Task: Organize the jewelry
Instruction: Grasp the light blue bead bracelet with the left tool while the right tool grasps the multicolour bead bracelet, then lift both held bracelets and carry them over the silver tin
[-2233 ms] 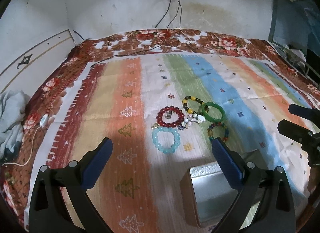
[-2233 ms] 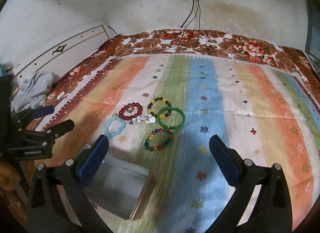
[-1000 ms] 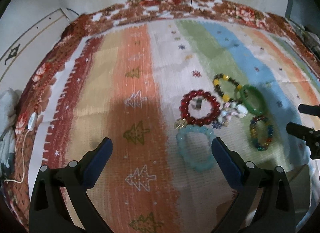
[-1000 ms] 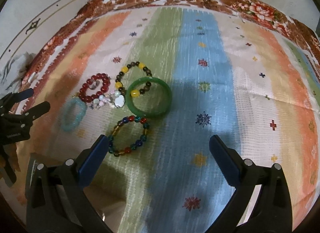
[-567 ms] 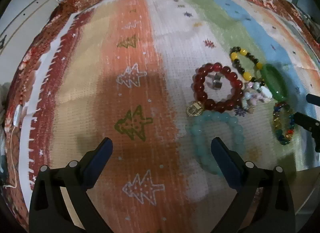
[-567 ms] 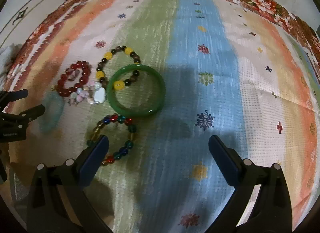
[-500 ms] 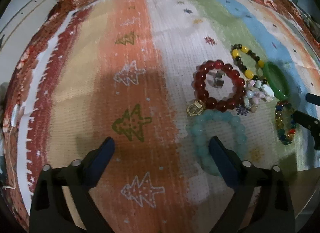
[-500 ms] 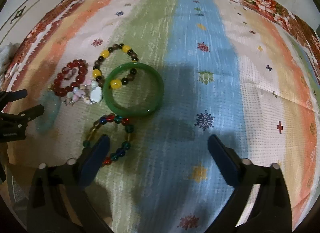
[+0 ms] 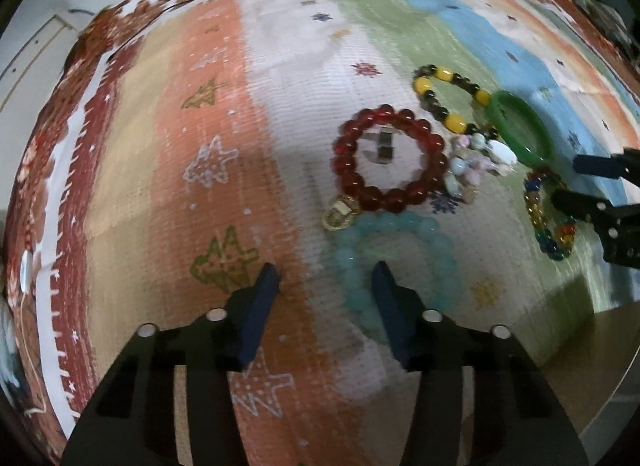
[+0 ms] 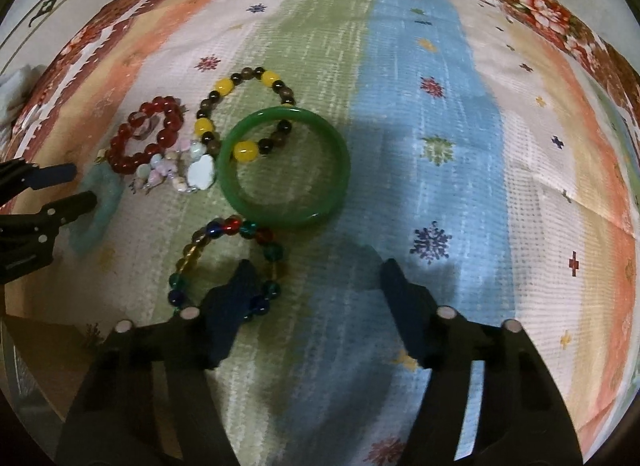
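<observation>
jaws of both grippers, just closing but still gripping nothing, straddle the pale blue bracelet (image 9: pixel 396 262) and the multicoloured bracelet (image 10: pixel 228 266) to lift them.

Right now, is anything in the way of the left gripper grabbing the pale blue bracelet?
Nothing visible blocks it. The left gripper has been closing, and its fingers straddle one side of the pale blue bracelet. The gold charm lies just beyond.
</observation>
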Tool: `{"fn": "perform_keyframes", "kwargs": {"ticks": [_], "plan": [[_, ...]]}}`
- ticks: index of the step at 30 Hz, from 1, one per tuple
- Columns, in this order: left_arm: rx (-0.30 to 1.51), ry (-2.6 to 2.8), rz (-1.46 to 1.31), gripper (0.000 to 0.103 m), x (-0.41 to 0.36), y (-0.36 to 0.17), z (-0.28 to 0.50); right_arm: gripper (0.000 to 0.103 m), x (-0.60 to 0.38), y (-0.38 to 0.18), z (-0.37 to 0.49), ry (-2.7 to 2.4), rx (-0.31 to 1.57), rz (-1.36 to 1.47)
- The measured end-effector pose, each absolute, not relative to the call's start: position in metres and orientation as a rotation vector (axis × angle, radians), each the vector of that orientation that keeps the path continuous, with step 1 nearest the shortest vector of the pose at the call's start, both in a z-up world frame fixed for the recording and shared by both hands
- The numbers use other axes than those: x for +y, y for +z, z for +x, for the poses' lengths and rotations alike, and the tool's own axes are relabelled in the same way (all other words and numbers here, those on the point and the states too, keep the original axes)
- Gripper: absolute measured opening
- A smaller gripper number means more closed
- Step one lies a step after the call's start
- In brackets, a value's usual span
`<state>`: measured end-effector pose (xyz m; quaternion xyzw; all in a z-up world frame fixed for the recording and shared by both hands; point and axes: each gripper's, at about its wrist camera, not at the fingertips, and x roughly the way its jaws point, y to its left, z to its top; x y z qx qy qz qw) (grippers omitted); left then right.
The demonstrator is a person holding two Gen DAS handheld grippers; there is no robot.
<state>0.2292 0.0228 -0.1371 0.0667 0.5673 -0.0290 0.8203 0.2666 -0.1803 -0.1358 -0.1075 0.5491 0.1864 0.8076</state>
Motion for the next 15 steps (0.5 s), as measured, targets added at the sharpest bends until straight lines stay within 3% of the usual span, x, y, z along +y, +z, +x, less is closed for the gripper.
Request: {"fn": "perform_keyframes", "kwargs": {"ticks": [3,4,5,6,15], "plan": [[1.200,-0.060,0.162,0.031,0.022,-0.137,0.228,0.048,-0.180,-0.136,0.265,0.422,1.175,-0.223],[1.199,-0.054,0.166,0.009,0.022,-0.138,0.228,0.036,-0.180,-0.135,0.265,0.427,1.177,-0.215],[1.202,-0.060,0.155,0.011,0.023,-0.138,0.228,0.017,-0.180,-0.135,0.265,0.434,1.181,-0.208],[1.205,-0.060,0.152,0.011,0.023,-0.138,0.229,0.011,-0.181,-0.136,0.266,0.439,1.189,-0.199],[1.202,-0.067,0.103,0.011,0.022,-0.123,0.225,0.011,-0.182,-0.119,0.262,0.452,1.162,-0.174]]}}
